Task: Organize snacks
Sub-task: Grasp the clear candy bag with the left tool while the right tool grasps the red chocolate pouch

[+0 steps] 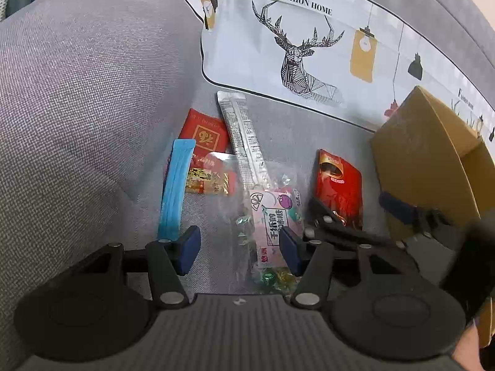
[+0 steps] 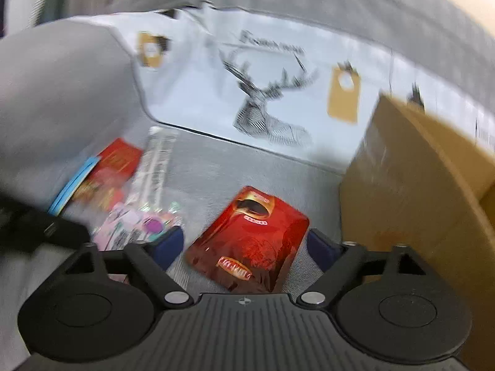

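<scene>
- Right gripper (image 2: pixel 244 244) jaws spread wide, nothing pinched; red snack pouch (image 2: pixel 247 241) lies flat on the grey sofa seat (image 2: pixel 222 167) directly between and just ahead of the 2 blue pads.
- Pouch long axis runs diagonally, near-left corner to far-right, so the jaws straddle its shorter width. My read: a straight drop and squeeze should catch it.
- Left gripper (image 1: pixel 239 247) jaws part-open, empty; clear candy bag with pink label (image 1: pixel 270 216) sits between the pads, hard against the right one, long axis roughly along the fingers.
- Right hand is clearly nearer the red pouch; left hand is nearer the candy bag and the cluster beyond it.
- Further out from the left gripper: blue stick pack (image 1: pixel 176 185), small red-gold sachets (image 1: pixel 210 179), silver stick pack (image 1: pixel 244 142), flat red packet (image 1: pixel 204 133), all overlapping or touching by the sofa arm.
- Cardboard box (image 2: pixel 417 185) stands just right of the red pouch, presumably the drop target; its inside is not visible.
- Deer-print cushion (image 1: pixel 297 52) is furthest back.
- Left view is sharp and shows the right gripper's fingers beside the pouch from the side; right view is motion-blurred but alone shows the pouch centred between its jaws.
</scene>
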Motion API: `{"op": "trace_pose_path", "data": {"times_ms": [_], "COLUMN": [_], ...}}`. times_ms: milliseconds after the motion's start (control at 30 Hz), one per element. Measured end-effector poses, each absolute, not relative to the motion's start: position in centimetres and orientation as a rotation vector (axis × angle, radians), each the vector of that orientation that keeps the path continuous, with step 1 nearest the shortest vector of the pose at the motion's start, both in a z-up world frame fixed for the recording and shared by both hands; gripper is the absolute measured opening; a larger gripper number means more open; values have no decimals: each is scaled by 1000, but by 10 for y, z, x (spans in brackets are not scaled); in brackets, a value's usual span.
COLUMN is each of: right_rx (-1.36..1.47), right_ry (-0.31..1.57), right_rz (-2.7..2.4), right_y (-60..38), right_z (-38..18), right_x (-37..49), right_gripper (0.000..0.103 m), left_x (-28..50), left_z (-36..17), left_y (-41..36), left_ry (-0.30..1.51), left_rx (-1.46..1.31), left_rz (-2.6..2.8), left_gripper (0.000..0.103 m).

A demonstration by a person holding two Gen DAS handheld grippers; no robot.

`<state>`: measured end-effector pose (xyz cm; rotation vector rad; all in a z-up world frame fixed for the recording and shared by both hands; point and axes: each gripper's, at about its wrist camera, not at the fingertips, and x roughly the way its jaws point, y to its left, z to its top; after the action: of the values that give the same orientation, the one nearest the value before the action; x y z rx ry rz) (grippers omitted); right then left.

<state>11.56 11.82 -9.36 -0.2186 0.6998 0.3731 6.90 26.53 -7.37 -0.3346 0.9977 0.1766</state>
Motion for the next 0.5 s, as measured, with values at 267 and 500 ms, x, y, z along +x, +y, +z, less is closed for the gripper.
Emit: {"op": "trace_pose_path", "data": {"times_ms": [267, 500], "right_rx": [-2, -48], "right_ry": [871, 834], "right_rz": [294, 249], "right_y": [121, 130], "right_z": [-119, -117], "right_x": [156, 154], "right_gripper": [102, 72], "left_x": [75, 76], "left_z": [-73, -73], "left_y": [268, 269], "left_ry": [991, 983], "left_rx": [-346, -354], "left_rz": [179, 175], "left_gripper": [62, 62]}}
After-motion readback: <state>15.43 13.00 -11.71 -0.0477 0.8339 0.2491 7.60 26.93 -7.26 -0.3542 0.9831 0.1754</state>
